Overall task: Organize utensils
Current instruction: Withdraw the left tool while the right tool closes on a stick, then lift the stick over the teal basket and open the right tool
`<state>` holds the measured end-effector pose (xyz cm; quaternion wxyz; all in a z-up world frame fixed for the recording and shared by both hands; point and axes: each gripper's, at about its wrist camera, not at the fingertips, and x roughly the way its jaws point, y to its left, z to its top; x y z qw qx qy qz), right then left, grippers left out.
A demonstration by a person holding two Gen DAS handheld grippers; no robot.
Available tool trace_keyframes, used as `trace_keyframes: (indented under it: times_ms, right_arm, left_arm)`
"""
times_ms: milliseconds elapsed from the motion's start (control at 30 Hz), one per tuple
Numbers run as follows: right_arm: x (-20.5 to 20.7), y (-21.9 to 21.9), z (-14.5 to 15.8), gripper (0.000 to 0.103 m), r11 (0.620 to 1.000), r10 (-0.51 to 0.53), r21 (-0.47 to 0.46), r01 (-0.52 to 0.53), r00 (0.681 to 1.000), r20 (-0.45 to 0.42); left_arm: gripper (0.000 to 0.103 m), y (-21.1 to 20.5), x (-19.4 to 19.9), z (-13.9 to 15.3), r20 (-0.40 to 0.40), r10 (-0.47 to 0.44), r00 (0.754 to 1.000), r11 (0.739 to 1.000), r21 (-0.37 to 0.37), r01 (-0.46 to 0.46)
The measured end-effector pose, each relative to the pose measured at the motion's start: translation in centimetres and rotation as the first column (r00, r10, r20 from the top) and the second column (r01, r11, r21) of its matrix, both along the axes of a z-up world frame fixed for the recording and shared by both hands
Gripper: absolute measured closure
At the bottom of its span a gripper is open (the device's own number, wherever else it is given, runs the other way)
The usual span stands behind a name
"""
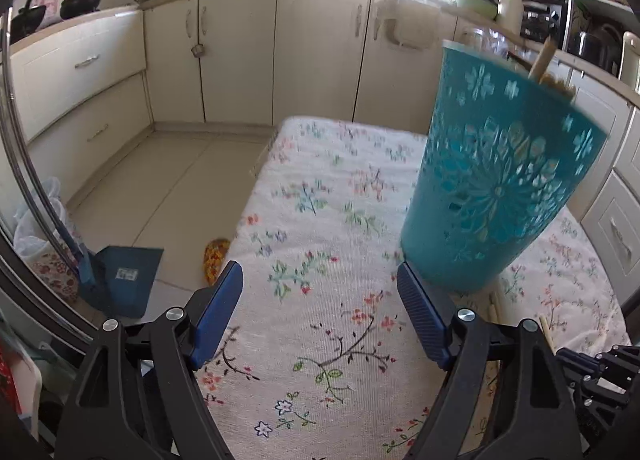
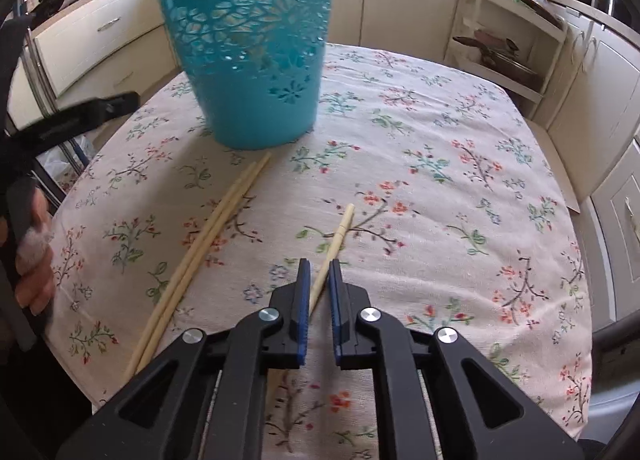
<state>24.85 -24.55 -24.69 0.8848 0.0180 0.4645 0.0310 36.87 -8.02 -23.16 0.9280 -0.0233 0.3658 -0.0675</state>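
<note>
A home kitchen with cream cabinets, where a worktop (image 2: 460, 187) under a floral cloth carries the job. To the left, the left gripper (image 1: 320, 292) hangs with its jaws spread and empty above the cloth, the teal perforated basket (image 1: 500, 187) just beyond its right jaw, one wooden utensil already poking from the rim. Left of the right jaws, a pair of chopsticks (image 2: 204, 252) lies loose, its far ends near the basket's foot. The right gripper (image 2: 319, 284) has its jaws pinched on a single chopstick (image 2: 338, 236), whose free end points ahead toward the basket. The step in hand looks like the pick-up; next the stick needs lifting, tipping upright and dropping over the rim.
</note>
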Motion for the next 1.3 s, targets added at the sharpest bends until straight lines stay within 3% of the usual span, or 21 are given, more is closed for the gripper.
trace_keyframes:
  times_ms: [100,267,467,567,700,767,900,967,1167,1233,1300]
  right_arm:
    - [-0.2,-1.6,0.2,0.097,0.984,-0.028,0.177,0.029,1.0,-0.005]
    - [-0.9,-3.9,3.5,0.097,0.895,-0.032,0.446,-0.012,0.995,0.092]
    - [-0.4,-5.2,10.1,0.097,0.826,-0.059,0.556,-0.097,0.965,0.256]
    - [1.3,-4.6,14.3,0.097,0.83,-0.091,0.542,-0.134,0.926,0.367]
    - [4.5,-3.2,19.0,0.097,0.878,-0.156,0.465,-0.119,0.845,0.512]
    - [6.6,-2.4,20.5,0.097,0.905,-0.212,0.421,-0.065,0.789,0.576]
    - [10.9,-1.4,20.4,0.097,0.923,-0.305,0.381,0.058,0.714,0.63]
    - [12.3,-0.7,19.5,0.097,0.931,-0.314,0.35,0.102,0.711,0.629]
    - [13.0,0.2,15.7,0.095,0.95,-0.263,0.29,0.112,0.788,0.557]
    - [12.0,0.1,15.4,0.084,0.95,-0.258,0.292,0.106,0.796,0.547]
    - [10.9,-0.1,15.4,0.081,0.953,-0.247,0.287,0.097,0.798,0.55]
  left_arm:
    - [0.025,0.0,0.2,-0.1,-0.004,0.002,1.0,1.0,-0.006,-0.002]
    - [0.023,-0.3,0.7,-0.5,-0.031,-0.001,1.0,1.0,0.007,0.001]
    - [0.022,-0.5,0.7,-0.4,-0.034,-0.003,0.999,1.0,0.012,0.003]
    - [0.022,-0.6,0.6,-0.4,-0.031,-0.001,1.0,1.0,0.015,0.002]
    - [0.021,-0.6,0.6,-0.2,-0.028,-0.001,1.0,1.0,0.016,0.002]
    - [0.021,-0.6,0.5,-0.2,-0.028,-0.001,1.0,1.0,0.013,0.002]
    - [0.021,-0.5,0.5,-0.1,-0.028,-0.003,1.0,1.0,0.005,0.003]
    - [0.021,-0.4,0.5,-0.1,-0.026,-0.001,1.0,1.0,-0.003,0.001]
    - [0.021,0.0,0.6,-0.2,-0.022,0.0,1.0,1.0,-0.022,-0.001]
    - [0.021,0.1,0.6,-0.2,-0.022,0.001,1.0,1.0,-0.024,-0.002]
    - [0.021,0.2,0.6,-0.2,-0.022,0.005,1.0,1.0,-0.026,-0.005]
